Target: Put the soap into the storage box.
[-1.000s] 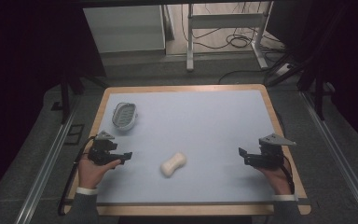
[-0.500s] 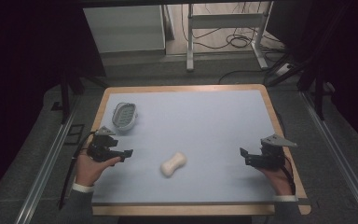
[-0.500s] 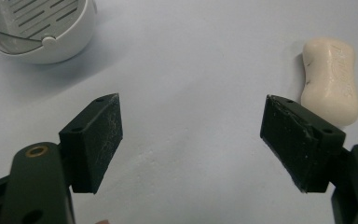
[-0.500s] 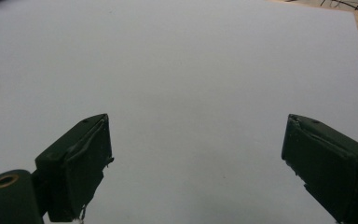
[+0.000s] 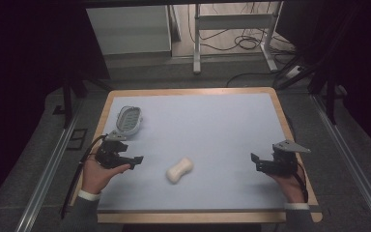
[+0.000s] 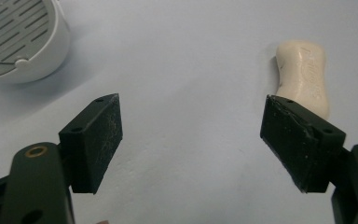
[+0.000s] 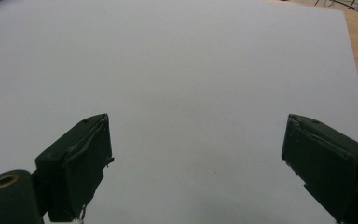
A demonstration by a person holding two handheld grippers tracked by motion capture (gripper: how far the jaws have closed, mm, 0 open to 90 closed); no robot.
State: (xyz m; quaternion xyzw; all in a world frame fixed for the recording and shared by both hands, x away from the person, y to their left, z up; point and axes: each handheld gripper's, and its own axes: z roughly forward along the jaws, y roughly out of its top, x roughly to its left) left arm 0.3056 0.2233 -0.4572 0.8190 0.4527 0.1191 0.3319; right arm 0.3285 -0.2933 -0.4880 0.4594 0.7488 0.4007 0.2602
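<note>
Left gripper (image 6: 193,144): jaws wide apart, empty, near soap.
Right gripper (image 7: 200,163): jaws spread, empty.
Soap bar (image 6: 304,74): likely rigid, light, slippery; pinch its narrow waist.
Soap dish (image 6: 16,39): well apart.

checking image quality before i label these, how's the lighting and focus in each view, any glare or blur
High view: table evenly lit, no glare, surroundings nearly black. Left gripper view: soap bar and slotted soap dish reasonably sharp, soft shadows, near parts of the left gripper slightly soft. Right gripper view: flat light on the blue mat, right gripper dark but legible.
</note>
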